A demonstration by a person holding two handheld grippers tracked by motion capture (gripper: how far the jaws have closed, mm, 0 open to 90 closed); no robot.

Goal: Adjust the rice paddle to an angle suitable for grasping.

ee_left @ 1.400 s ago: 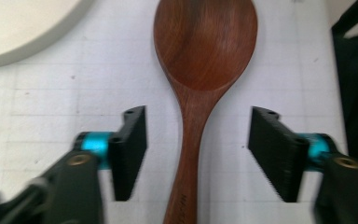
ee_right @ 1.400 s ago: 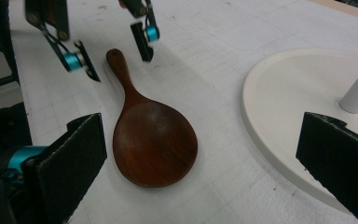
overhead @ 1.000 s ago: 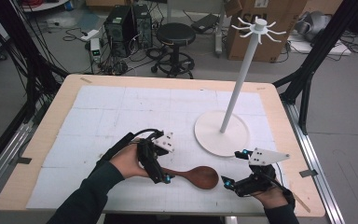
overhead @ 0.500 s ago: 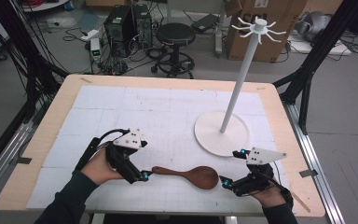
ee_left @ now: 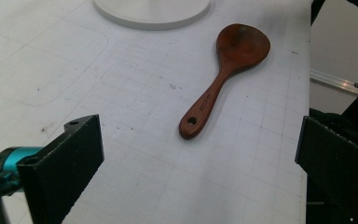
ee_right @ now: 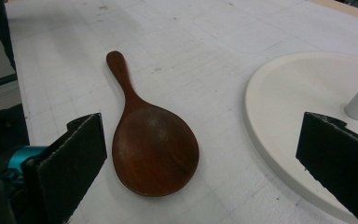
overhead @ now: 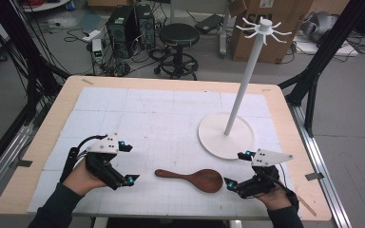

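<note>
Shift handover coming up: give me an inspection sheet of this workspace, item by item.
Surface: wooden table under a white gridded mat, lightly scuffed.
Job's things: wooden spoon flat on the mat, bowl toward the right tool, handle with its hang hole toward the left tool; untouched. White hook stand upright on its round base, hooks bare.
Clutter: nothing seen.
Grippers: left tool open, apart from the spoon handle. Right tool open, close to the spoon bowl.
Cables: black cable looping behind the left tool.
Surroundings: stool, computer towers, cardboard box, floor wiring.
</note>
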